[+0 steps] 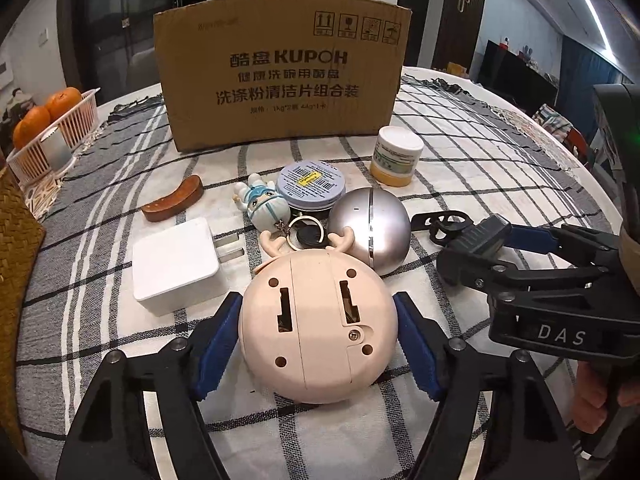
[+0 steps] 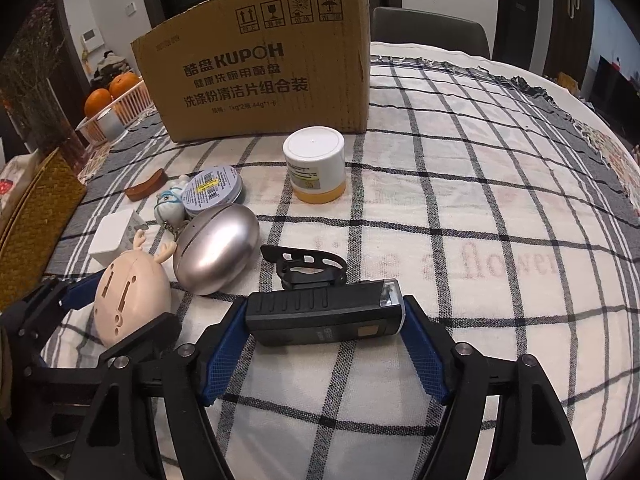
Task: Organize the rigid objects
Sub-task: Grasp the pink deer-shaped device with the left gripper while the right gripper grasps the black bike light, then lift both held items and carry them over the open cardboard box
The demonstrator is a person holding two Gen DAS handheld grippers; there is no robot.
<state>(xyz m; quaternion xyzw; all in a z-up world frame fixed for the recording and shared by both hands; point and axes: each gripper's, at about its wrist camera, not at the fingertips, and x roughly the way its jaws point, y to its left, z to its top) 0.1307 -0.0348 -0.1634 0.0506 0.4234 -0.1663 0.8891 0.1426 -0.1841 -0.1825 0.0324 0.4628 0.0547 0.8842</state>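
My left gripper [image 1: 318,316] has its blue pads against both sides of a round pink device with antlers [image 1: 318,320], resting on the checked cloth. My right gripper [image 2: 324,316] is closed end to end on a black bike light [image 2: 324,314] with a strap mount, also on the cloth; it shows in the left wrist view [image 1: 480,236]. The pink device shows at the left of the right wrist view [image 2: 128,296]. A cardboard box [image 1: 280,76] stands upright at the back of the table.
On the cloth lie a silver egg-shaped case [image 1: 370,232], a white charger [image 1: 176,264], a figurine keychain [image 1: 264,200], a round blue tin [image 1: 310,186], a white-lidded jar [image 1: 398,156] and a brown wooden piece [image 1: 174,200]. A pink basket with oranges [image 1: 52,128] sits far left.
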